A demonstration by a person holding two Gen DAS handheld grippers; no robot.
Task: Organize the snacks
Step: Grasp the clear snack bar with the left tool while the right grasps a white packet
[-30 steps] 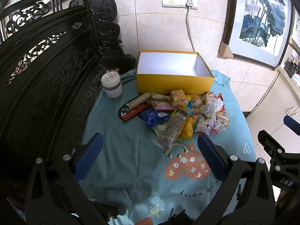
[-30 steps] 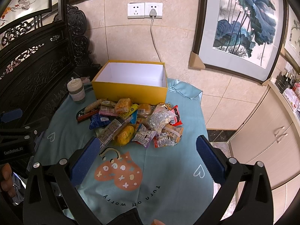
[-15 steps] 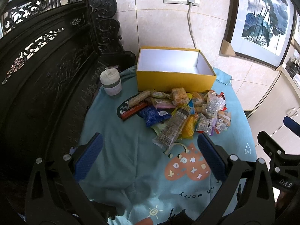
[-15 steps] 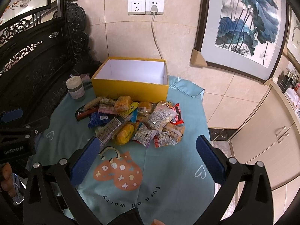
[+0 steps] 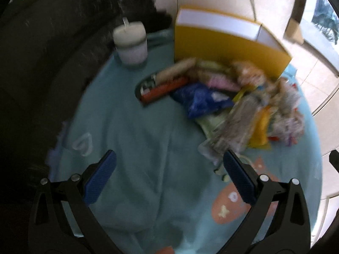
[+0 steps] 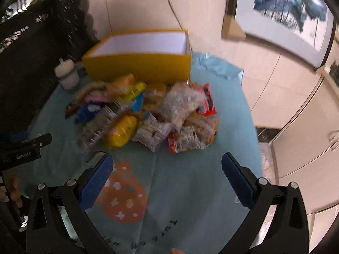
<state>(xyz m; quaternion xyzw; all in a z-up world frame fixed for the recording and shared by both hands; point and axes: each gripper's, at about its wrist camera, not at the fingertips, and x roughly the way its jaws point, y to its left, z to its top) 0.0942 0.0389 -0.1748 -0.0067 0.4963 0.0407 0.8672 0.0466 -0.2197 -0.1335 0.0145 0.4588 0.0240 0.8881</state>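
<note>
A heap of wrapped snacks (image 5: 233,101) lies on the teal tablecloth (image 5: 137,148) in front of an open, empty yellow box (image 5: 222,42). The heap (image 6: 152,118) and the box (image 6: 137,65) also show in the right wrist view. My left gripper (image 5: 169,171) is open and empty, low over the cloth, short and left of the heap. My right gripper (image 6: 167,169) is open and empty, just short of the heap's near edge. Both views are blurred by motion.
A white lidded cup (image 5: 131,44) stands left of the box, next to dark carved wooden furniture (image 5: 42,63). A tiled wall with a framed painting (image 6: 286,10) is behind. The table's edge drops off on the right toward cabinets (image 6: 307,137).
Both grippers have moved down and forward toward the snack heap, so it looms larger. The left view has swung left toward the cup. Nothing has been picked up.
</note>
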